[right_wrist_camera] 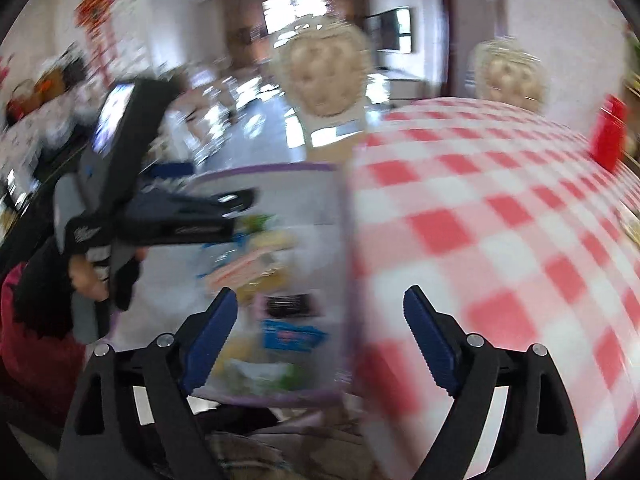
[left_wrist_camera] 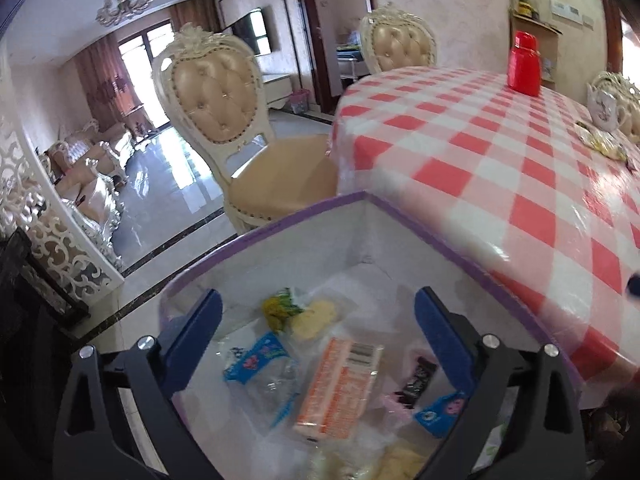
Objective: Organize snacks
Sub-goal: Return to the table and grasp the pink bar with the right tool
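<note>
The left gripper [left_wrist_camera: 318,334] is held with its blue-padded jaws spread wide and nothing grasped between them. Below and between the jaws a white box with a purple rim [left_wrist_camera: 308,210] is seen, its far corner lying straight ahead of the jaws. Inside the box several snacks are gathered: an orange and white oblong packet with a barcode [left_wrist_camera: 340,390] lies between the jaws, a blue and clear wrapper [left_wrist_camera: 256,364] lies just inside the left jaw, a small black sachet [left_wrist_camera: 416,380] and a small blue packet [left_wrist_camera: 440,410] lie just inside the right jaw, and a yellow-green wrapper beside a pale yellow snack [left_wrist_camera: 304,312] lies further ahead. To the right of the jaws a table covered with a red and white checked cloth [left_wrist_camera: 500,168] is seen, with a red plastic bottle [left_wrist_camera: 525,65] standing far ahead on it. A cream upholstered chair [left_wrist_camera: 224,120] stands ahead of the left jaw, beyond the box.

The right wrist view is blurred. The right gripper [right_wrist_camera: 320,328] is likewise released, its jaws wide apart and empty. The box's purple-edged wall [right_wrist_camera: 347,280] runs between the jaws, with the snacks on the left jaw's side and the checked cloth beyond the right jaw. The left gripper, held in a hand [right_wrist_camera: 90,280], is seen over the box, ahead and left of the left jaw.
</note>
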{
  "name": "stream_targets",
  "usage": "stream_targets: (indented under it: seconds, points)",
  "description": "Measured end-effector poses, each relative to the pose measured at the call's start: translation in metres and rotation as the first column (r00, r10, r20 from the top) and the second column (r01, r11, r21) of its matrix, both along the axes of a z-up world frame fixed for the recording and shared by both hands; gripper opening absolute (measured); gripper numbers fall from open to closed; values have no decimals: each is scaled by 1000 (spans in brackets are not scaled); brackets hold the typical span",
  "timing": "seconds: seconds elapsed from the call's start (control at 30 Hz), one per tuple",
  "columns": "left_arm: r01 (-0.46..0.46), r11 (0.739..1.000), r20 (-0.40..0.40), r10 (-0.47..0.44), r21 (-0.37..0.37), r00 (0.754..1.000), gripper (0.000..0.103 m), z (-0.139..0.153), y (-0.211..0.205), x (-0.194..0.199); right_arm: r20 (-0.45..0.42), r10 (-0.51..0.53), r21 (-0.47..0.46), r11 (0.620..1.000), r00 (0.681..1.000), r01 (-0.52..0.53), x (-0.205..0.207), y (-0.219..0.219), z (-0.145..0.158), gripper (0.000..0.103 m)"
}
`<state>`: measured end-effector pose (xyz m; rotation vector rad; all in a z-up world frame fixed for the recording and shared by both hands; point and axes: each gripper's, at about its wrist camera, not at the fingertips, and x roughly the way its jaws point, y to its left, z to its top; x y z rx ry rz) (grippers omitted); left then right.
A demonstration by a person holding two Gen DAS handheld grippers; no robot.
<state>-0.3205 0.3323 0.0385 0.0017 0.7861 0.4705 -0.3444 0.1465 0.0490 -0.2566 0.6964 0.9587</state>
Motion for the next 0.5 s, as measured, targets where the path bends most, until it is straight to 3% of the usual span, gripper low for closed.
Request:
stream_targets:
  seconds: [0.2, 0.3, 0.4, 0.47, 0.5]
  points:
    - [56, 997, -52, -53, 55, 997, 98, 0, -44, 31, -43, -204, 93, 974, 978, 207, 47, -95, 2, 87]
    - [93, 995, -36, -92, 23, 995, 98, 7, -72, 53, -40, -299, 131, 944, 954, 301, 69, -140, 6, 88]
    - [194, 978, -6, -195, -78, 981, 101, 15, -118, 90, -32, -411, 167, 896, 911, 411, 95, -188, 8, 88]
    - [276, 947, -1, -280, -164, 960, 101, 20, -152, 116, -46, -487, 182, 854, 872, 487, 114, -224, 7, 88]
    - [340, 914, 6, -347, -220, 938, 101, 22, -177, 136, -63, -529, 185, 827, 846, 531, 126, -242, 5, 88]
